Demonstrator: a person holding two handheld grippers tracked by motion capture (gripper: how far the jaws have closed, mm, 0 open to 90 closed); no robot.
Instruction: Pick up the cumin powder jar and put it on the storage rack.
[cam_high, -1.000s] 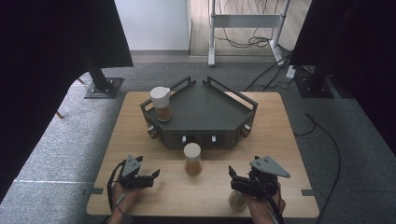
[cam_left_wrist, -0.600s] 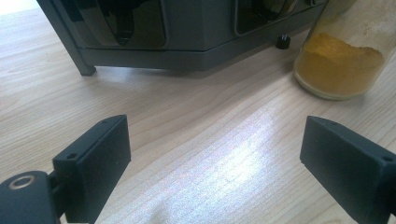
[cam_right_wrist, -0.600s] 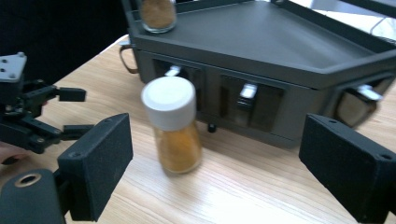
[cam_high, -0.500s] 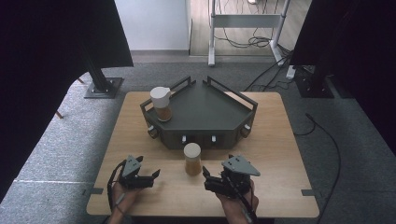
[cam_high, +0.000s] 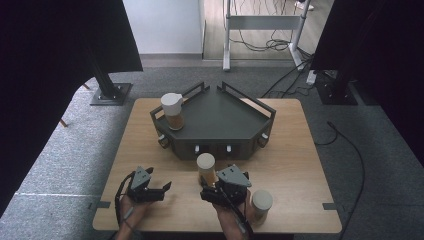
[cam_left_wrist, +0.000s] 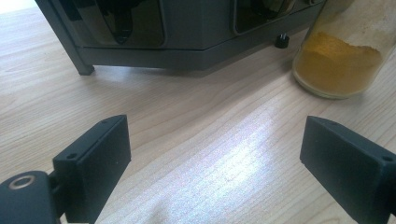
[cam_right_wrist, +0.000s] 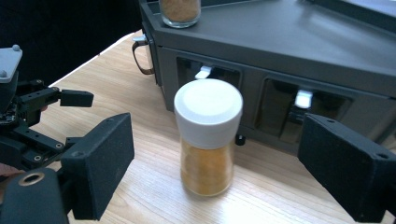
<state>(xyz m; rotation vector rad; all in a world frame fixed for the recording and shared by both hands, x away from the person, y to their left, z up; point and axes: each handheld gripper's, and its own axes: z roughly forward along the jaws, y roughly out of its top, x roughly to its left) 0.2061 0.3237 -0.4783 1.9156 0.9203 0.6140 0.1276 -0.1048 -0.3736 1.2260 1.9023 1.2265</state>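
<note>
Light wood forms the table (cam_high: 300, 165), the largest item. On its far half sits a dark grey angular rack (cam_high: 220, 117) with raised rails; a lidded jar (cam_high: 172, 111) of brown powder stands on the rack's left corner.

The spice jar (cam_right_wrist: 208, 137) stands on the table just in front of the rack's front face. Its long axis is vertical, white lid up, base flat on the wood. It is a clear cylinder, filled for most of its height with orange-brown powder, under a smooth round white cap. A second white-capped jar (cam_high: 261, 205) stands near the front edge, to the right of the right hand.

The right gripper (cam_right_wrist: 215, 172) faces the spice jar, jaws spread wide to either side of it with clear gaps; they have just been closing slightly, and nothing is grasped. The left gripper (cam_left_wrist: 215, 163) is released, jaws wide apart over bare wood, left of the spice jar.
</note>
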